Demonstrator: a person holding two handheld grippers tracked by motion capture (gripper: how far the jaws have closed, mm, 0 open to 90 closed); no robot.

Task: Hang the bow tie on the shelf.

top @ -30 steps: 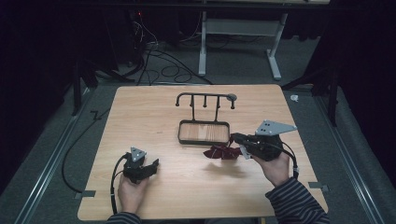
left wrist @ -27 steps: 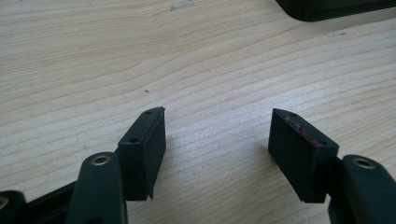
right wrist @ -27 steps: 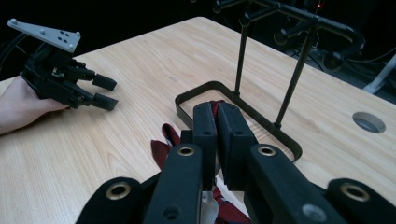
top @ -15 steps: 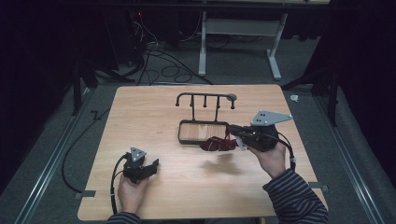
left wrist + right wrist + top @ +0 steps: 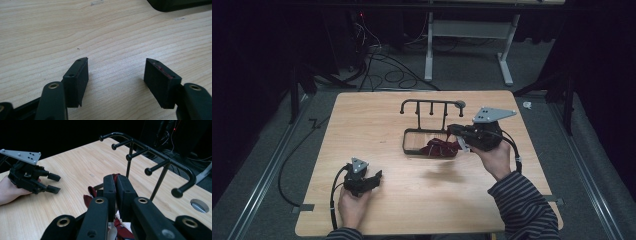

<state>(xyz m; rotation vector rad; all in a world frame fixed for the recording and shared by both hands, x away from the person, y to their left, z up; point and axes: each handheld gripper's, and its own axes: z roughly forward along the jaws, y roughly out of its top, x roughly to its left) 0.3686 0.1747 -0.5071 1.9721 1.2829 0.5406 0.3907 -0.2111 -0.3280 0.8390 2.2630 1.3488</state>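
Right tongs (image 5: 116, 185) clamp red cloth (image 5: 88, 195) beside rack (image 5: 160, 163).

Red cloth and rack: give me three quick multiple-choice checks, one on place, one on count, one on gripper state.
1. Where is the red cloth?
A. flat at the table's near edge
B. in the right gripper, over the rack's base frame
C. draped on the top bar

2. How many knobbed pegs does the rack show in the right gripper view?
A. two
B. five
C. nine

3. How does the left gripper stand?
A. open, nothing between its jaws
B. shut on the cloth
C. shut on a peg

Answers: 1 B, red fabric sits pinched between the closed jaws above the frame; 2 B, five round tips show; 3 A, bare table shows between the jaws.
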